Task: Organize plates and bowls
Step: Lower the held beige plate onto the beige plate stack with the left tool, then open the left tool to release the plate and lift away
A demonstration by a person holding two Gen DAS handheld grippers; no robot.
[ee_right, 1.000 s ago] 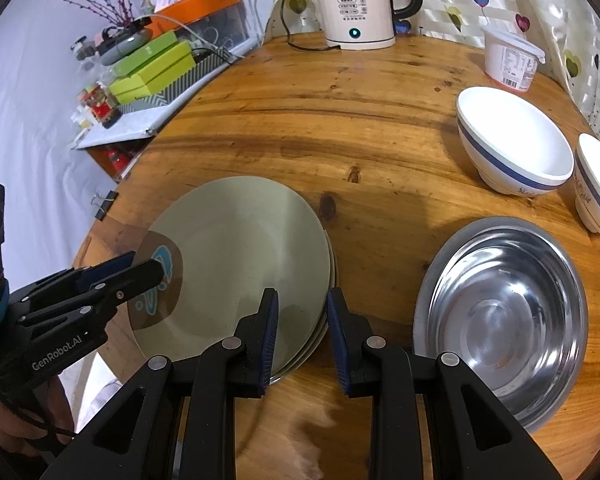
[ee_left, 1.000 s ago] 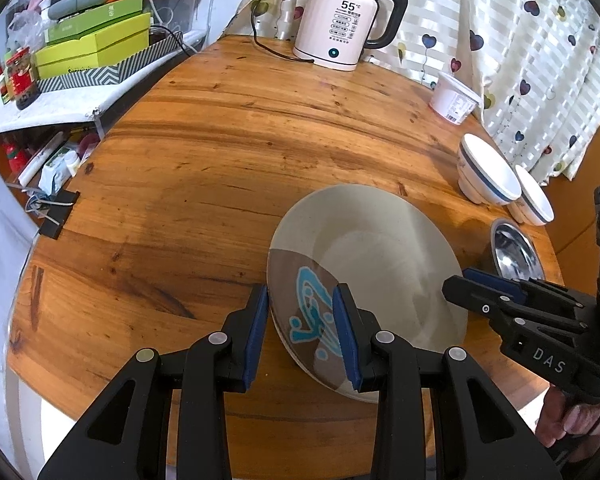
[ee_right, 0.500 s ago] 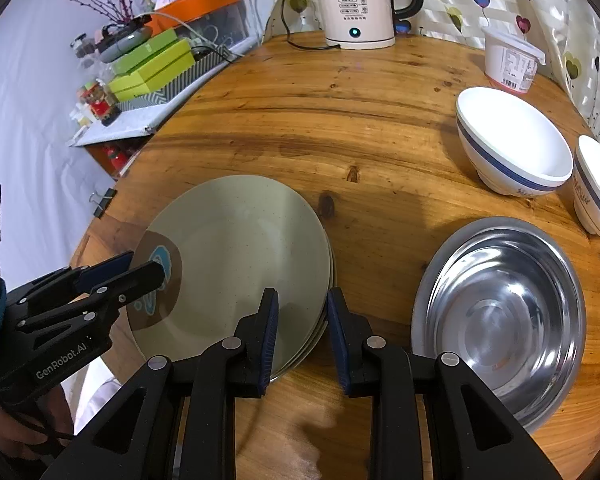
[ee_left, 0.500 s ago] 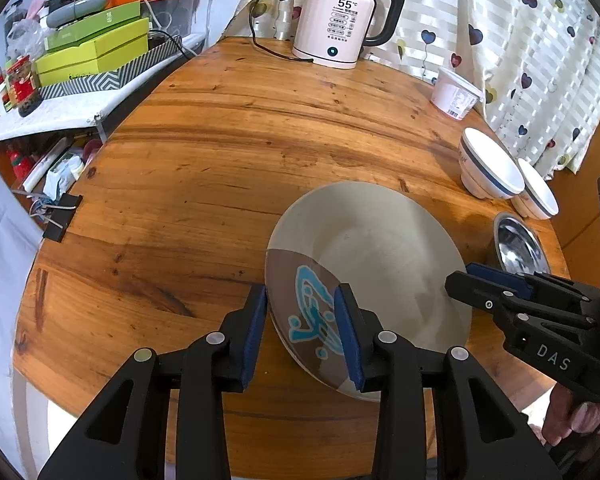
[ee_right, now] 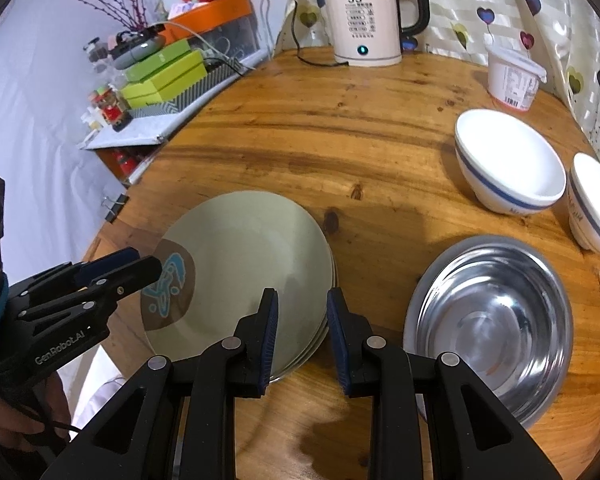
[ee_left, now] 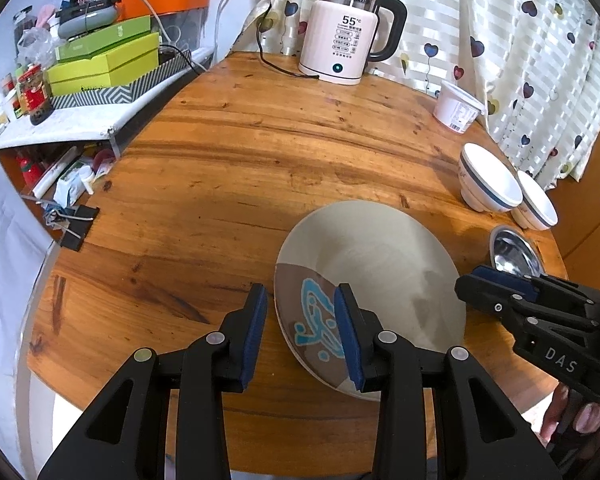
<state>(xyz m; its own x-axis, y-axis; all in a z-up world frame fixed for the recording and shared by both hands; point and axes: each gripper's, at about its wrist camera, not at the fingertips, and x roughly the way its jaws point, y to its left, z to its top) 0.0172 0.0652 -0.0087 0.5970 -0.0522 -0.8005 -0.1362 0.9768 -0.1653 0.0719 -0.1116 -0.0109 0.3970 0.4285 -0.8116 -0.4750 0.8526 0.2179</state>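
At the near edge of the round wooden desk (ee_left: 236, 168) lies a stack of pale green plates (ee_right: 252, 264), the top one bearing a brown patch with a blue figure on its near-left rim. The left tool (ee_left: 300, 328) stands over that patch with its blue-padded jaws partly apart, one pad outside the rim over bare wood and the other above the plate's face; no pad can be seen pressing on the plate, though whether the rim touches either one cannot be told. The right tool (ee_right: 302, 334) hangs at the stack's right rim with its jaws narrower, the left pad over the plate edge and the right over the desk, nothing clamped between them. Just beside the stack, toward the right edge, sits a steel bowl (ee_right: 488, 324). Farther along the right edge stand two white bowls with blue bands (ee_right: 508, 160), close together, and beyond them a white tub (ee_right: 514, 78). At the far edge stands a pink electric kettle (ee_left: 346, 48) by the heart-print curtain (ee_left: 520, 40).
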